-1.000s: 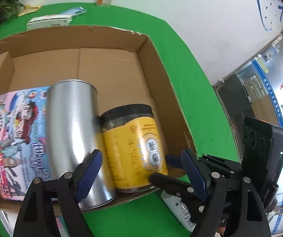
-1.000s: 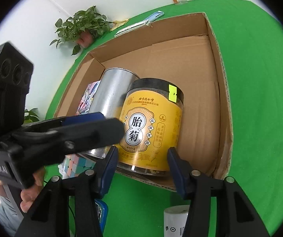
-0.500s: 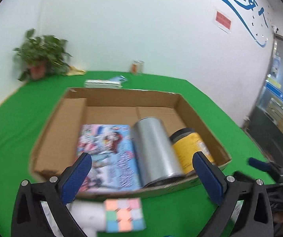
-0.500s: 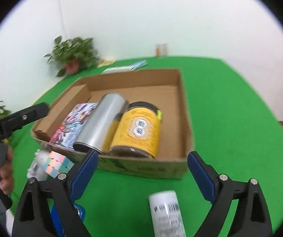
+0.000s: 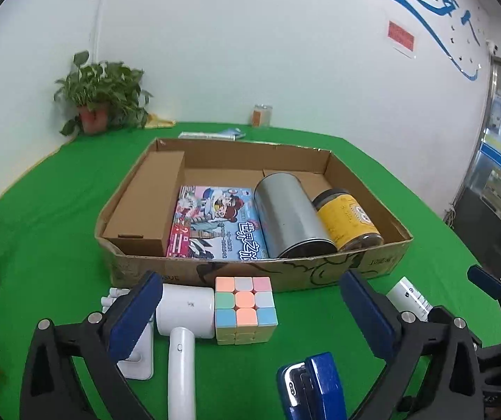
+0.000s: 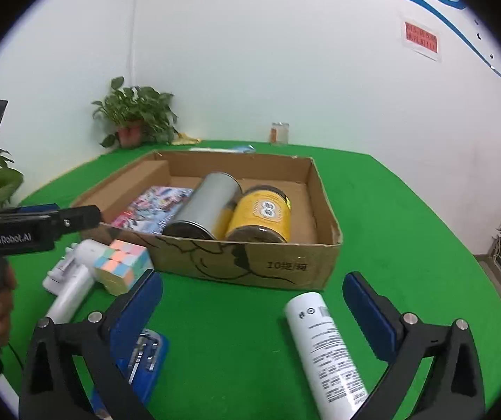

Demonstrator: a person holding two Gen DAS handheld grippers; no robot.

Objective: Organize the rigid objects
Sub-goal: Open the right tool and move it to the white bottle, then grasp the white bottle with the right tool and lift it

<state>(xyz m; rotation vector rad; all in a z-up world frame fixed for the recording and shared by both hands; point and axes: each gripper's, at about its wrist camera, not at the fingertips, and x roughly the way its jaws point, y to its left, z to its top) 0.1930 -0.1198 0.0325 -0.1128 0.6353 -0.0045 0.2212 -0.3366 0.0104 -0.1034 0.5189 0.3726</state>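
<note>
1. Both tools are empty. The left gripper [image 5: 250, 309] has its jaws spread wide over the near table edge, and the right gripper [image 6: 252, 306] is equally spread and holds nothing.
2. The cardboard box [image 5: 320, 274] sits mid-frame in both views. It already holds a brown carton [image 5: 152, 203] at its left, a picture book [image 5: 215, 224] lying flat, a silver tin [image 5: 290, 224] on its side and a yellow jar [image 5: 348, 218] touching the tin.
3. Four things lie on the green table [image 5: 47, 217] in front of the box: a pastel cube [image 5: 245, 309], a white hair dryer [image 5: 183, 318] touching the cube's left side, a blue stapler [image 5: 315, 385] at the bottom edge, and a white bottle [image 6: 324, 343] lying lower right in the right wrist view.
4. The likely step is a pick. The bottle lies between the right fingers' line, so the right tool probably takes it first.
5. Grip the bottle across its round body near the middle; it can roll, so close squarely.
6. For the cube, the left tool should press on two flat faces, clear of the dryer.
7. Free floor shows at the back of the box, behind the tin and jar; place there and lower gently so the tin does not roll.
</note>
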